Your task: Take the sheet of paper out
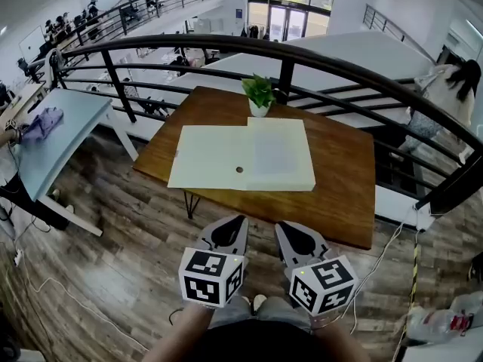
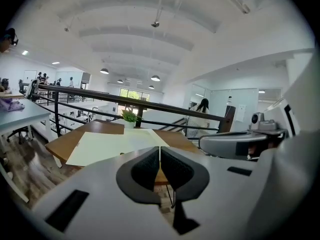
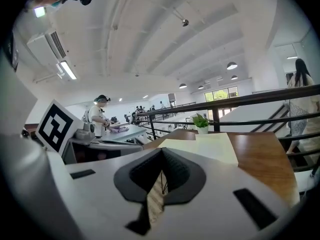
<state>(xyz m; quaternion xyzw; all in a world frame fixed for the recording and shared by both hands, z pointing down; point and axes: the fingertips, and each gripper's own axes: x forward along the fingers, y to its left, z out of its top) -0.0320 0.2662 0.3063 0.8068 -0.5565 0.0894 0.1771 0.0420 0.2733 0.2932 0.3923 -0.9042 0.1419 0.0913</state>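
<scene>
Both claws are held low in front of the person, off the near edge of the surface [image 1: 343,198] and above the wood floor [image 1: 106,262], touching nothing. Left claw [image 1: 230,232]: jaws together, pads meeting at the tips, nothing between them. Right claw [image 1: 296,237]: the same, jaws closed and empty. The two are side by side and near each other, both pointing toward the surface.

A pale folder [image 1: 207,158] lies flat and open on the brown surface, near its middle. The paper [image 1: 278,151] looks to be the whiter sheet on the folder's right half; its edges are hard to tell from the folder. There is a small dark dot [image 1: 239,170] on the folder, near its front edge.

A potted plant [image 1: 259,93] stands at the far edge of the surface, just behind the folder. A black railing [image 1: 355,68] curves behind it. A grey desk [image 1: 56,145] well off to the left has a purple cloth [image 1: 41,123] on it. A person [image 1: 447,89] is on the stairs beyond the railing, at right. A bottle [image 1: 444,324] lies at lower right.
</scene>
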